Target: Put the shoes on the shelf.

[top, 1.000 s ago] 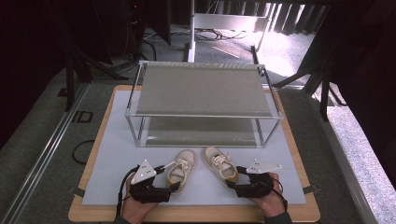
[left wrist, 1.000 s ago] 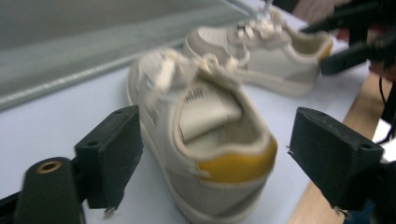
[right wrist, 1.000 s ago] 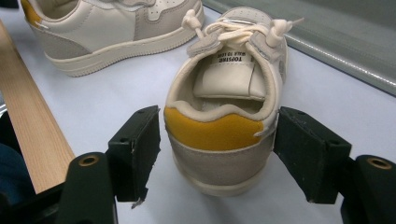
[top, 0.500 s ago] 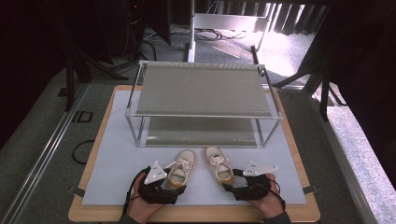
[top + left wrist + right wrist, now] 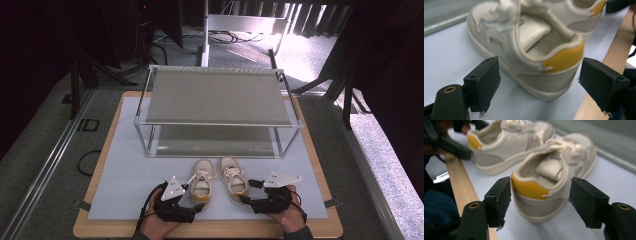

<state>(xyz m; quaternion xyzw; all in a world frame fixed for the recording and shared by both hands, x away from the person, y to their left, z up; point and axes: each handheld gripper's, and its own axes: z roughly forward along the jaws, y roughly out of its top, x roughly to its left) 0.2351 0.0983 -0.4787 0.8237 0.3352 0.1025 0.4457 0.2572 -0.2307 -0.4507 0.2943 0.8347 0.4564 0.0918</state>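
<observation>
— Two grippers at the near edge of the bench (image 5: 120, 227), is that right?

— Yes, one in each hand. In the high view the left gripper (image 5: 196, 209) sits at the near left, and the right gripper (image 5: 244, 199) at the near right, each with a grey three-cornered plate on top.

— How do the jaws stand?

— Both pairs are spread wide, released. In the left gripper view the heel of the left shoe (image 5: 529, 47) lies between the two black jaws, with a gap on either side. In the right gripper view the heel of the right shoe (image 5: 551, 175) stands between that gripper's jaws; the jaw toward the bench's wooden edge is just beside the heel's yellow patch, and whether it touches I cannot tell. The other jaw is apart from the shoe.

— And the shoes themselves?

— A small cream pair with yellow heel tabs and white laces, side by side on the pale mat (image 5: 125, 175), heels toward the person, toes pointing far. In the high view they are the left shoe (image 5: 201, 182) and the right shoe (image 5: 233, 179), close together.

— What lies beyond them?

— A two-level metal rack (image 5: 217, 107) with grey shelves, standing on the far half of the mat, just past the toes. Behind the bench there is grey floor with cables and a white stand.
</observation>
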